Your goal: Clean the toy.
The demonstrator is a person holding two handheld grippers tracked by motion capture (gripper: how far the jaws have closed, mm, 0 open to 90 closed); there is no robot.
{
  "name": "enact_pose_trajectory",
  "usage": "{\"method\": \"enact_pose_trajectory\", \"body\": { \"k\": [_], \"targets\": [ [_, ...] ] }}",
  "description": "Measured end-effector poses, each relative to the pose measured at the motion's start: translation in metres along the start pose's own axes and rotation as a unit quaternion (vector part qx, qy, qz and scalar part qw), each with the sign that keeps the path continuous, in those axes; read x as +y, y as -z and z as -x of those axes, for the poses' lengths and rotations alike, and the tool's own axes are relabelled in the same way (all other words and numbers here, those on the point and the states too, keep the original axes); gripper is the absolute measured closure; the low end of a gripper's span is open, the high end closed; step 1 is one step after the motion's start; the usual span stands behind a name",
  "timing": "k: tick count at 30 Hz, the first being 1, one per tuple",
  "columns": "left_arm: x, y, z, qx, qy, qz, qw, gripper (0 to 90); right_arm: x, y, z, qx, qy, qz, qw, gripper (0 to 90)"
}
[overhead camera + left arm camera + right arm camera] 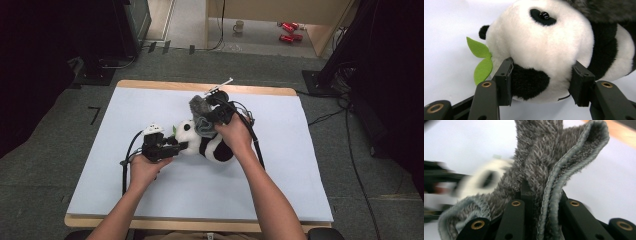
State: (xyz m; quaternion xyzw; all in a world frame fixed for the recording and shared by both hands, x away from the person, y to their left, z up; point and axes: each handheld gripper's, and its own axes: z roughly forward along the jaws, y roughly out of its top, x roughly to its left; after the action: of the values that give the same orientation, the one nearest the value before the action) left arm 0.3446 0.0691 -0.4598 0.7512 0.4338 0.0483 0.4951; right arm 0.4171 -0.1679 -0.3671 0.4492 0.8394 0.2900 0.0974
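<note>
A black-and-white plush panda (207, 142) lies on its side in the middle of the table, a green felt leaf (482, 58) at its mouth. My left gripper (176, 146) comes in from the left and is shut on the panda's head (541, 50), one pad on each side of the lower face. My right gripper (202, 116) hovers just above the panda and is shut on a fuzzy grey cloth (549, 167), which bunches up between its jaws and drapes over the toy's upper body (199, 115).
The pale blue mat (280, 170) covers a wooden tabletop (200, 86). Black cables (125, 165) trail from both grippers across the mat. Beyond the table are dark stands, a mug (238, 26) and red cans (289, 31) on the floor.
</note>
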Motion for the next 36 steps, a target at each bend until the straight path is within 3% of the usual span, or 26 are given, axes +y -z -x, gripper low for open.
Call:
{"method": "enact_pose_trajectory", "body": {
  "k": [1,2,3,9,14,21,26,31,32,36],
  "targets": [
    [-0.001,0.0,0.0,0.0,-0.003,-0.002,1.0,45.9,-0.005,-0.003,0.016,0.002,-0.033,-0.026,0.9991,78.6],
    [-0.001,0.0,0.0,0.0,-0.003,-0.002,1.0,45.8,-0.005,-0.003,0.016,0.002,-0.033,-0.026,0.9991,78.6],
    [-0.002,-0.001,0.0,0.003,-0.012,-0.004,0.9999,45.8,-0.015,-0.007,0.031,0.063,-0.089,-0.025,0.9938,78.6],
    [-0.002,-0.001,0.0,0.001,-0.008,0.0,1.0,45.8,-0.025,-0.001,0.044,0.053,-0.096,-0.012,0.9939,78.2],
    [-0.004,0.0,-0.003,-0.007,-0.003,0.005,1.0,45.3,-0.027,0.013,0.059,0.059,-0.125,0.003,0.9904,78.1],
    [-0.005,0.0,-0.002,-0.004,-0.004,0.005,1.0,45.0,-0.02,0.047,0.065,0.08,-0.131,0.07,0.9855,78.6],
    [-0.007,0.0,-0.002,-0.004,-0.007,0.009,0.9999,44.7,-0.018,0.069,0.073,0.072,-0.123,0.099,0.9848,78.5],
    [-0.007,0.0,-0.002,-0.005,-0.009,0.011,0.9999,44.6,-0.027,0.084,0.085,0.077,-0.137,0.116,0.9808,78.4],
    [-0.007,0.0,-0.002,-0.005,-0.009,0.011,0.9999,44.6,-0.035,0.095,0.091,0.088,-0.145,0.135,0.9761,78.4],
    [-0.008,0.0,-0.002,-0.004,-0.01,0.014,0.9998,44.5,-0.047,0.111,0.098,0.081,-0.141,0.143,0.9762,78.4]
  ]
}}
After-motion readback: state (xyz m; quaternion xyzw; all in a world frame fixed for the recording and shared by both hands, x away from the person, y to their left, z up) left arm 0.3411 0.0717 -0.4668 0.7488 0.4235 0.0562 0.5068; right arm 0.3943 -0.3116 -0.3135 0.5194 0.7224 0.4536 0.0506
